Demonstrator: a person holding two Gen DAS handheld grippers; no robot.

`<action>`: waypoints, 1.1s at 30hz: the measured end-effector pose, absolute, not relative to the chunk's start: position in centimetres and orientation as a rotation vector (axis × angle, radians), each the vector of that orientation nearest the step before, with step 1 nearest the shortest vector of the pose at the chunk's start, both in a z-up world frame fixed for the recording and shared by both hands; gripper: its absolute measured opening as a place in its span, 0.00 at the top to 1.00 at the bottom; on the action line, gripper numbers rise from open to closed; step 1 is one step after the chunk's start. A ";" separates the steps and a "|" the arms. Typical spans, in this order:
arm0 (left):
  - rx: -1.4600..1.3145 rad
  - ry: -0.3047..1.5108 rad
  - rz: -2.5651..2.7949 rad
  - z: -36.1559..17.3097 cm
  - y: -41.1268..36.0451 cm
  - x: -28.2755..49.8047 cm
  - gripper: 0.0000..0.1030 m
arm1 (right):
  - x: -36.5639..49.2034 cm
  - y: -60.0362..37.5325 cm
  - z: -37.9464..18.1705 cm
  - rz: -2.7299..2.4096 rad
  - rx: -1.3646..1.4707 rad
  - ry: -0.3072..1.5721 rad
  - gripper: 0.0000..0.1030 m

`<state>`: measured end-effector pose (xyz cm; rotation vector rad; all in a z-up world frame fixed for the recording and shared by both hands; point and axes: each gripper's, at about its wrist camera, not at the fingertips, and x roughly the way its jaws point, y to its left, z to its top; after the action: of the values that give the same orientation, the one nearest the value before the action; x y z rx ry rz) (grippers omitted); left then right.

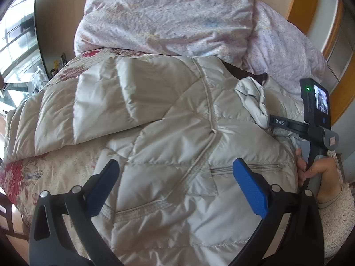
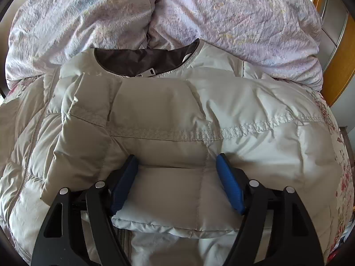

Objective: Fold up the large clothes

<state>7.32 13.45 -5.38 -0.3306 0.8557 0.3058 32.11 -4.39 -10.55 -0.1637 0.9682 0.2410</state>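
Observation:
A large pale grey quilted down jacket (image 1: 177, 115) lies spread on the bed, front up, its zipper (image 1: 208, 110) running down the middle. One sleeve (image 1: 88, 102) lies stretched to the left. My left gripper (image 1: 175, 166) is open and empty above the jacket's lower front near a pocket zipper (image 1: 255, 168). My right gripper (image 2: 176, 161) is open, its blue fingers (image 2: 228, 184) either side of the other sleeve (image 2: 168, 137), which lies folded across the chest below the dark-lined collar (image 2: 142, 59). The right gripper also shows in the left wrist view (image 1: 317, 119), held by a hand.
A crumpled lilac duvet (image 2: 199, 15) is piled behind the jacket. A floral bedspread (image 1: 28, 177) covers the bed beneath. A window (image 1: 17, 35) is at the left and wooden cabinet frames (image 1: 306, 6) at the right. The bed's edge runs along the left.

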 end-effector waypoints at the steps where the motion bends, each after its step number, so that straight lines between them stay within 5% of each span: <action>1: -0.334 0.855 0.312 -5.3 13.6 7.3 0.02 | 32.2 -4.3 -10.7 0.234 -0.172 0.964 0.26; 11: -0.342 0.865 0.445 -5.3 17.0 5.7 0.02 | 32.3 -4.4 -10.6 0.214 -0.163 0.969 0.21; 24: -0.688 0.898 0.631 -8.0 28.7 -1.0 0.02 | 32.4 -4.6 -10.7 0.217 -0.149 0.958 0.18; 33: -0.873 0.846 0.705 -9.4 33.8 -2.6 0.20 | 32.4 -4.7 -10.7 0.224 -0.133 0.955 0.18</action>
<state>-2.56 33.81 -9.38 -0.8726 0.8463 0.7055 32.43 -4.67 -10.73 -0.1335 0.9546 0.2235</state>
